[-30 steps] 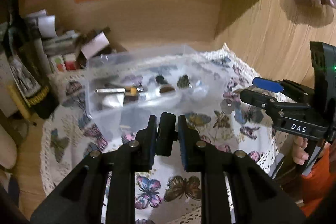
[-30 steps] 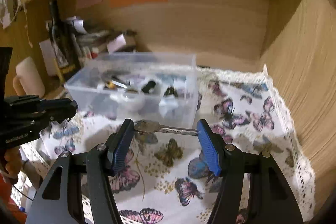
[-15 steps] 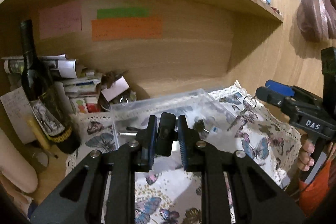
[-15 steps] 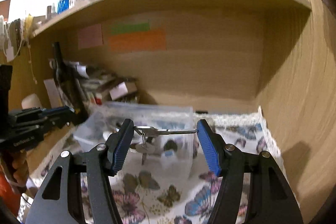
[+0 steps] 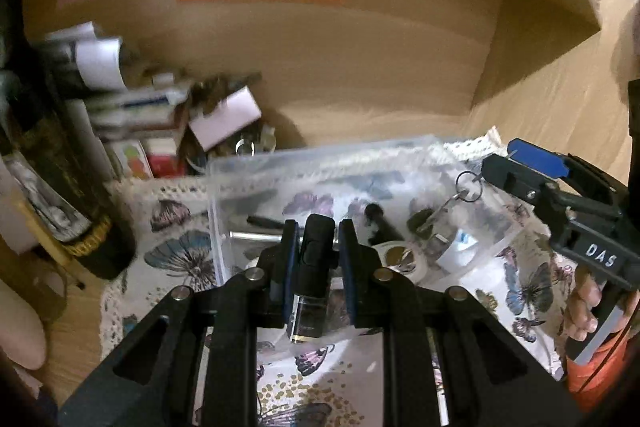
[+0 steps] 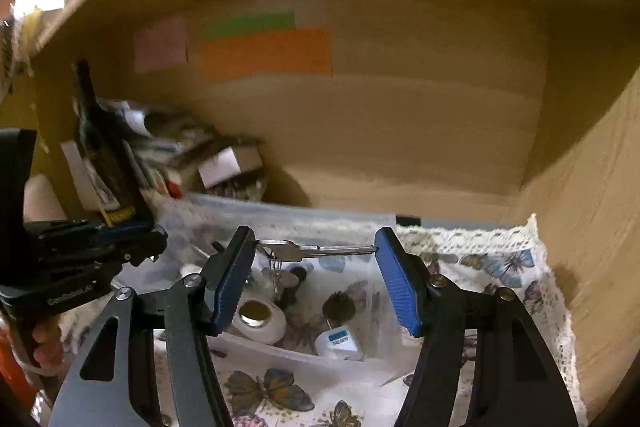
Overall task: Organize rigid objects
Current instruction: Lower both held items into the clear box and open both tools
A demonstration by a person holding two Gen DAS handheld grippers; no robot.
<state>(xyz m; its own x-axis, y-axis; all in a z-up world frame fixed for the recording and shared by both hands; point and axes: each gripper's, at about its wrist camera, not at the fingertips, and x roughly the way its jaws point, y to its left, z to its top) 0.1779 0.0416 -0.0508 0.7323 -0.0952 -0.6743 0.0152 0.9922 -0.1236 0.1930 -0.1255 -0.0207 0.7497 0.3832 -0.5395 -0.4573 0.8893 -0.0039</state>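
My left gripper (image 5: 318,231) is shut on a small bottle with a black cap (image 5: 314,263), held above the near edge of a clear plastic box (image 5: 216,211). My right gripper (image 6: 316,249) is shut on a silver key (image 6: 316,250), clamped lengthwise between the blue pads, with a ring and more keys hanging below over the box (image 6: 280,219). In the left wrist view the right gripper (image 5: 520,167) is at the right with the key ring (image 5: 469,182) hanging over the box. Inside lie a white tape roll (image 6: 258,319), a white plug (image 6: 338,343) and dark small items.
A dark wine bottle (image 6: 106,155) and a pile of papers and small boxes (image 5: 160,115) stand at the back left. A butterfly-print cloth with a lace edge (image 6: 500,263) covers the desk. Wooden walls close the back and right. A shelf runs overhead.
Both grippers have moved forward and down from the raised pose half a second ago. The key and the bottle now hang over the clear box. Both grips are unchanged.
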